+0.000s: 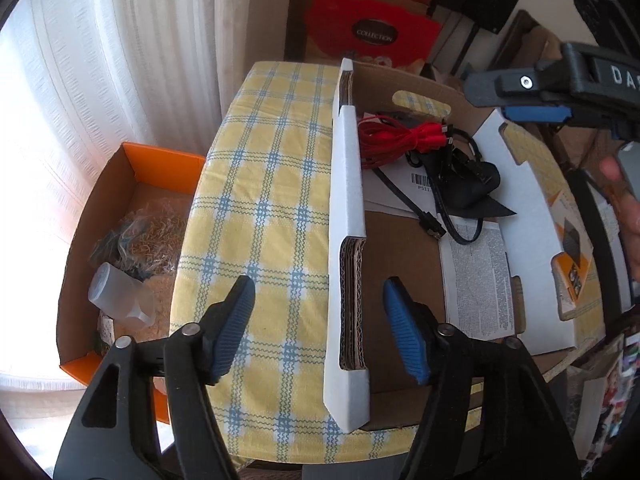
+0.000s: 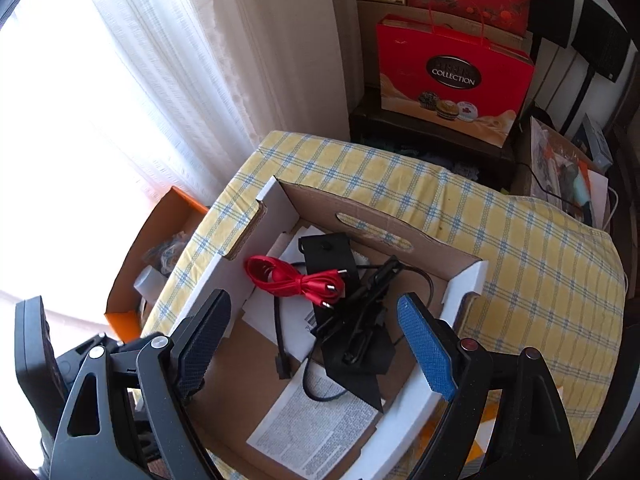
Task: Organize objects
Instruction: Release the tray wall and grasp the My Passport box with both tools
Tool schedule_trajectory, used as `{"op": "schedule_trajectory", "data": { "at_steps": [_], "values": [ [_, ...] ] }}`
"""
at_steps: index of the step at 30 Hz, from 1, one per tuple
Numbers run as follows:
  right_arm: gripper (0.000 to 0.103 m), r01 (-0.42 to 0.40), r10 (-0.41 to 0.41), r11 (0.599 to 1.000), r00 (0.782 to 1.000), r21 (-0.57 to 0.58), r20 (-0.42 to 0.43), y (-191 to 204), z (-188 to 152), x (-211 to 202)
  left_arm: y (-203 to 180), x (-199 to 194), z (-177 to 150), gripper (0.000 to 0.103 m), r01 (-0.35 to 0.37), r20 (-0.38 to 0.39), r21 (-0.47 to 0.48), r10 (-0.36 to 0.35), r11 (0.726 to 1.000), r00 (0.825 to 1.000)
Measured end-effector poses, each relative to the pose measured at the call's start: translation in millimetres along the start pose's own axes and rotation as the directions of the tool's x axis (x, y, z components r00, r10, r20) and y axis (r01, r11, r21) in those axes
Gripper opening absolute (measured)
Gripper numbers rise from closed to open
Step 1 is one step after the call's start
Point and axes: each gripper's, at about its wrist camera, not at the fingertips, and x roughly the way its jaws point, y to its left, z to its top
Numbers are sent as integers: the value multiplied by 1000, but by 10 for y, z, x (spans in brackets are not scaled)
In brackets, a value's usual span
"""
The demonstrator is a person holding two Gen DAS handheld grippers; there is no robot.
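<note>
Both tools open, empty. Right tool (image 2: 316,344) should drop onto bundled red cable (image 2: 296,280), frame centre, clearing shallow cardboard tray (image 2: 466,280) walls.

My left gripper (image 1: 319,330) is open, jaws spread wide, and grips nothing. Its blue ribbed pads (image 1: 236,328) face each other across the gap, each mounted on a black linkage arm. In the left wrist view I also see my right gripper (image 1: 536,96) at the upper right, side on, with a blue pad visible beneath its black body; part of my right hand (image 1: 626,200) shows at the right edge behind it. My right gripper (image 2: 316,344) is likewise open and unloaded, fingers angled outward. In the right wrist view, my left gripper's black body (image 2: 52,360) sits at the lower left.
</note>
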Motion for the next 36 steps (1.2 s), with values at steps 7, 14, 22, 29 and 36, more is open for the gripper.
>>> {"op": "schedule_trajectory", "data": {
  "at_steps": [7, 14, 22, 29, 36],
  "values": [
    [88, 0, -2, 999, 999, 40, 43, -210, -234, -428, 41, -288, 20, 87, -50, 57, 6, 50, 999, 997],
    [88, 15, -25, 993, 996, 116, 84, -538, -535, -831, -176, -570, 55, 97, 5, 101, 46, -9, 999, 995],
    [88, 98, -115, 974, 991, 205, 70, -1105, -922, -1082, -635, -620, 91, 98, 104, 78, 101, -112, 989, 991],
    [88, 139, -160, 950, 986, 279, 53, -1580, -1207, -1112, -1135, -593, 142, 97, 185, 51, 149, -194, 971, 980],
    [88, 116, -135, 930, 990, 349, 32, -1891, -1444, -999, -1696, -475, 107, 81, 303, -33, 195, -303, 933, 953]
  ]
}}
